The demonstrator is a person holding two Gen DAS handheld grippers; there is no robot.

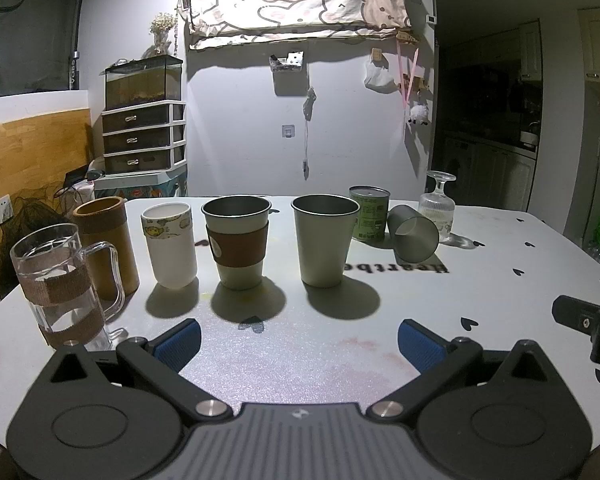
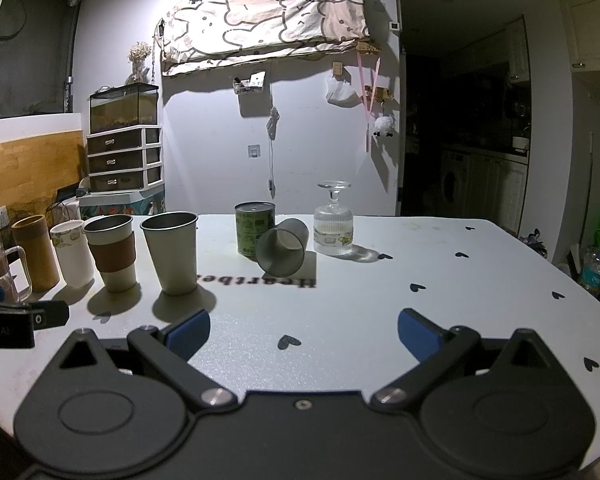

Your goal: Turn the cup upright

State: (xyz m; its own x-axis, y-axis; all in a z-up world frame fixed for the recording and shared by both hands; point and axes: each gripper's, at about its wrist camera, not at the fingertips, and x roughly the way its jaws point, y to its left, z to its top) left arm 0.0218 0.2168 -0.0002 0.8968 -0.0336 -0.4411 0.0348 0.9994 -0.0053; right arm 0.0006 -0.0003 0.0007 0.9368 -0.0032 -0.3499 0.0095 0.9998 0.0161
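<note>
Counter [image 1: 500, 280], white with small black heart marks, holdings listed from the left edge to the right.

1. Clear glass mug [image 1: 60, 280] with brown bands, upright at the near left edge.
2. Bamboo-coloured tumbler [image 1: 106, 244], upright, just behind the mug.
3. White ceramic cup [image 1: 172, 246] with a printed band, upright.
4. Steel cup with brown sleeve [image 1: 238, 242], upright.
5. Plain steel cup [image 1: 324, 240], upright. Items 1–5 form a row of mouths-up vessels, judged to be the finished set.
6. Green printed tin [image 2: 255, 230], standing toward the far edge.
7. Grey translucent cup [image 2: 281, 250], the task's thing: on its side with its mouth toward the cameras, leaning against the tin (which likely stops it rolling).
8. Ribbed stemmed glass [image 2: 333, 220], inverted with its foot up, just right of the grey cup; probably also awaiting turning.

Left hand-held gripper [image 1: 300, 340]: wide open, empty, low over the near edge facing the two steel cups.

Right hand-held gripper [image 2: 304, 336]: wide open, empty, near edge, aimed roughly at the grey cup, so judged the likelier to take it.
</note>
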